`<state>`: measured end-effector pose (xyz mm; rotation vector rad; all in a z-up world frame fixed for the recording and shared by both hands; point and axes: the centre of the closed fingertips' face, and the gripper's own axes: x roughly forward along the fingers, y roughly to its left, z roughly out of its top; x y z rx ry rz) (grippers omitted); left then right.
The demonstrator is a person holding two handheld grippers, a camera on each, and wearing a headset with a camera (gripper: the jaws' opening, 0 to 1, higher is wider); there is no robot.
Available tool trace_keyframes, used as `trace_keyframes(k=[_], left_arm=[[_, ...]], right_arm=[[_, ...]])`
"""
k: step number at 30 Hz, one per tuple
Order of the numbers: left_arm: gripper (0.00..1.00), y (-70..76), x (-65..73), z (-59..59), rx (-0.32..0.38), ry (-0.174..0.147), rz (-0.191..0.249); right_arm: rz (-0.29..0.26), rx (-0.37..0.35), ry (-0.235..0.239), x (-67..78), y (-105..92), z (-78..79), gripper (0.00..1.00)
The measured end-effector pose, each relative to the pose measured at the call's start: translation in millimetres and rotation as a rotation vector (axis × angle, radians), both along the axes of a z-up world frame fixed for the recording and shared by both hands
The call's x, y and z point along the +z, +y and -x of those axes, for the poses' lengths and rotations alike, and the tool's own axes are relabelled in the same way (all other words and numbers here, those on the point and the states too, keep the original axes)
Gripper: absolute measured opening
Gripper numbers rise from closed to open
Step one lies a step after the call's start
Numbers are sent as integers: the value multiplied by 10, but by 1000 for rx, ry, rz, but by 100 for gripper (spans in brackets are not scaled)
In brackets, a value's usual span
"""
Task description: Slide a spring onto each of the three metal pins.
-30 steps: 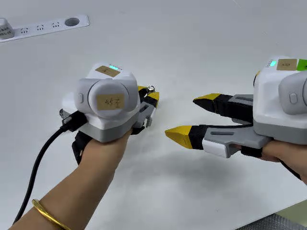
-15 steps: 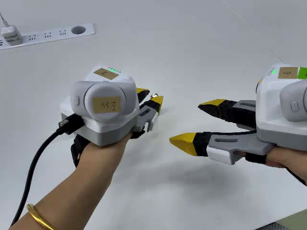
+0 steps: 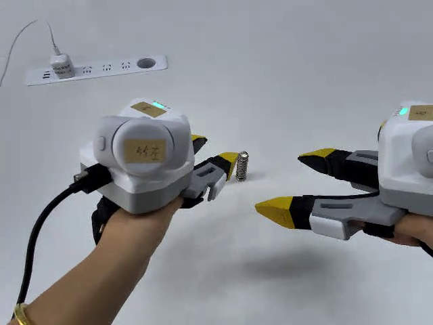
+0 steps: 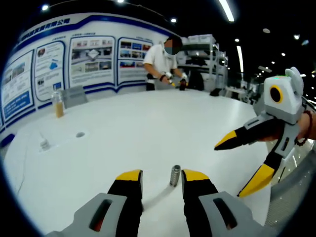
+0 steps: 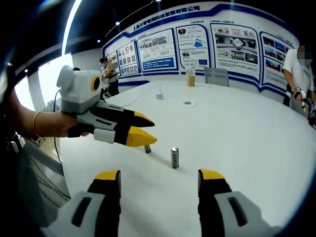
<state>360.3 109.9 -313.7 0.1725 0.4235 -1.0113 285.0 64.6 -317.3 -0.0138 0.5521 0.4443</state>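
One spring (image 3: 242, 166) is standing upright on the white table (image 3: 284, 74), just beyond the tips of the left gripper (image 3: 215, 149), and that is what is differing from a second ago. Then a small metal-headed piece was sitting pinched between those jaws, half a second ago they were nearly together, and now they are standing moderately apart with nothing between them. I am reading this as a release, so this spring, seemingly with its pin (image 5: 174, 149) inside, is counting as set down and finished, and the hands are probably getting ready for the next one. The right gripper (image 3: 292, 179) is hovering a little way off on the far side of the spring, its jaws spread wide and holding nothing. In its own view the spring is sitting ahead of the jaws and roughly centred in the gap. The whole head view is also sitting differently from before, but that is the head moving, not the table. The pin is being almost wholly covered by the coils, with only a small cap at the top hinting at it, so how far the spring is seated I cannot tell. A second short coil (image 5: 147, 148) is peeking out just under the left gripper's lower jaw tip in the right gripper view, partly cut off by it. Whether it is a bare pin, a loose spring or a finished pair is too small to judge, so how many of the three are done I cannot tell.
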Motion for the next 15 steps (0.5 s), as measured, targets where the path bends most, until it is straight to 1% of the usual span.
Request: trace_keyframes(k=[4,6,8,9,12,15], left_arm=[[38,192,27,17,14,-4,-28],[40,258,40,20,21,3,-28],[41,326,71,44,32,18,-13],[41,359,86,74,34,29,-7],[46,435,117,131,34,27,-10],[49,526,142,177,45,37,-8]], right_arm=[[3,22,11,3,51,14,68],[8,28,11,8,63,18,70],[9,31,12,15,69,22,71],[9,32,13,20,71,23,72],[8,37,20,20,79,35,75],[15,41,24,17,79,45,77]])
